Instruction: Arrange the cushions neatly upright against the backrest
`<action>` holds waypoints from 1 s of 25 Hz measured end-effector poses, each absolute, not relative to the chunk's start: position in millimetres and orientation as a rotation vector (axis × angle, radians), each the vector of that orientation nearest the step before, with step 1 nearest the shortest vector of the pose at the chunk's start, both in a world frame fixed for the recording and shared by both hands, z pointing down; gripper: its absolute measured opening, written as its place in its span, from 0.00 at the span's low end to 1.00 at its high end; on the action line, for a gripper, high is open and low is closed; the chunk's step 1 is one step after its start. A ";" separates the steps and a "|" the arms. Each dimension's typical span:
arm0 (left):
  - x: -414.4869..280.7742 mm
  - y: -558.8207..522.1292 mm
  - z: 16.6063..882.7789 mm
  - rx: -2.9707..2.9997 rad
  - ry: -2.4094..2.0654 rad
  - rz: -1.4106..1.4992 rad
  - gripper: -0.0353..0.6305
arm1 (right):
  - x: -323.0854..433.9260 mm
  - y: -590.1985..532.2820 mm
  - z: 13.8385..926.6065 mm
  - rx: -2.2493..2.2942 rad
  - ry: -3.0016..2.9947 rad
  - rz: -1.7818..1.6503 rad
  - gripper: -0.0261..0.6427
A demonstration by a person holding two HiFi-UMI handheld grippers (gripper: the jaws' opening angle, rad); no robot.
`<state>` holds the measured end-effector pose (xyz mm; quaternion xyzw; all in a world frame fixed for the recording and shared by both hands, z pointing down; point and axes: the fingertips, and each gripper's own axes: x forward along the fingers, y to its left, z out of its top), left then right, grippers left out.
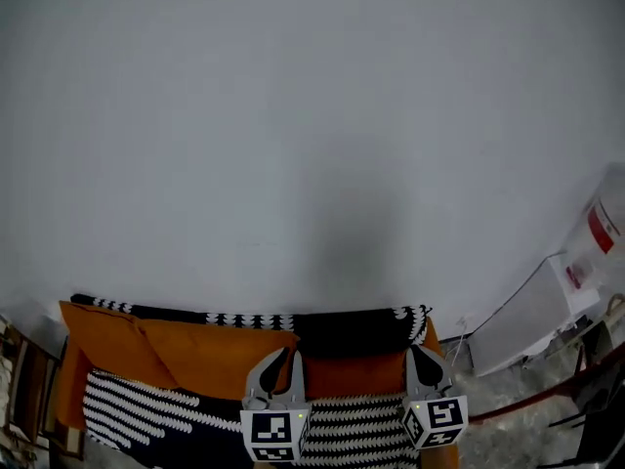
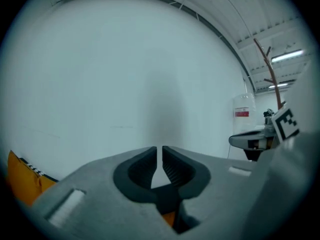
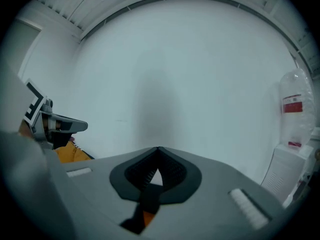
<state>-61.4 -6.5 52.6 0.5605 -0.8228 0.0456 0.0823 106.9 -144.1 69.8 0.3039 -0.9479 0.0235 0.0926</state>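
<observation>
Over the sofa seat, the left gripper (image 1: 284, 360) (jaws a bare slit apart) and the right gripper (image 1: 420, 356), jaws fully together, are hanging empty, so both are probably needing to open wide before pinching the orange cushion (image 1: 122, 345) leaning at the backrest's (image 1: 244, 319) left end.

Left tool (image 2: 160, 151) and right tool (image 3: 158, 151): the bodies are showing as grey, matt, smooth moulded plastic. The dark pads (image 2: 174, 170) are looking ribbed and dull, probably a soft rubber. Marker cube (image 1: 273, 436): its faces are carrying flat black-and-white print. Wall (image 1: 293, 145): it is appearing smooth, matt and pale. Orange cushion (image 1: 117, 345): it is showing plain cloth, softly creased. Throw (image 1: 137, 408): it is showing a coarse black-and-white knit. Bottle (image 3: 295, 109): it is showing translucent, faintly glossy plastic.
</observation>
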 end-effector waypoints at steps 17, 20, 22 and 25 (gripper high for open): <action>-48.2 73.1 -50.4 1.655 -2.649 -0.037 0.06 | 107.5 -67.1 -14.9 0.940 -2.950 0.046 0.05; -53.1 86.8 -41.7 1.623 -2.645 -0.013 0.06 | 102.5 -59.1 -15.5 0.929 -2.950 0.039 0.05; -54.8 94.2 -40.7 1.615 -2.649 -0.001 0.06 | 99.1 -53.2 -17.0 0.921 -2.954 0.037 0.05; -54.9 98.7 -44.2 1.619 -2.652 0.012 0.06 | 93.9 -46.9 -19.5 0.908 -2.963 0.035 0.05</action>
